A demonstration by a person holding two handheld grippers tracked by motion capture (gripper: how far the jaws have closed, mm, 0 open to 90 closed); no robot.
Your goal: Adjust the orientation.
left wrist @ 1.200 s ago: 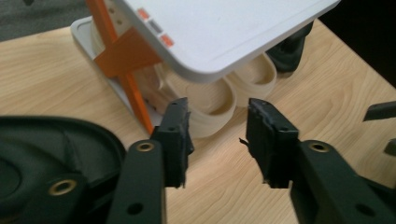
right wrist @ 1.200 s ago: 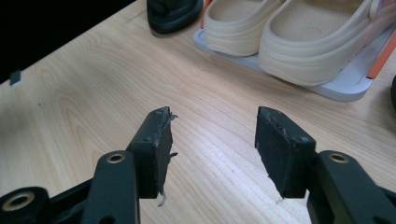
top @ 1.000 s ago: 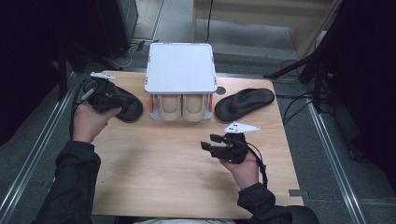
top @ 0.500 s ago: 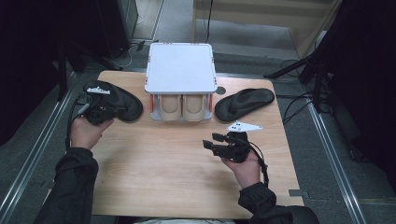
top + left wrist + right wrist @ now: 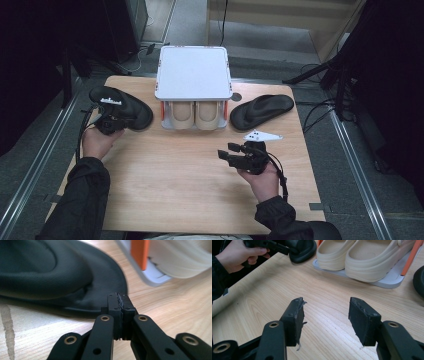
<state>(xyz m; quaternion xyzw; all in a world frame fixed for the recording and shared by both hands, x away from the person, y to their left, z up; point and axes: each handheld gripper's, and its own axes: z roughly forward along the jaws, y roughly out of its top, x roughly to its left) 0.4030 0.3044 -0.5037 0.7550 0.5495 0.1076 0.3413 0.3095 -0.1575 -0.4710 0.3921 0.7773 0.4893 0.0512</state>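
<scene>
**Grabbing the black slipper by its edge**

Pinching tight, your left gripper [image 5: 114, 121] has its jaws pressed together at the thin edge of the black slipper [image 5: 122, 106] on the left side of the table [image 5: 190, 200]. In the left gripper view the pads meet with almost no gap, so I cannot tell if any of the slipper [image 5: 62, 277] is really caught. If you lift now, it may slip out and flop back down. Your right gripper [image 5: 325, 320] waits with its jaws wide apart and nothing in them. The shoe rack [image 5: 194, 75], with cream clogs [image 5: 195, 115] below, stands just beside the slipper. Swing too fast and you could bump it.
</scene>
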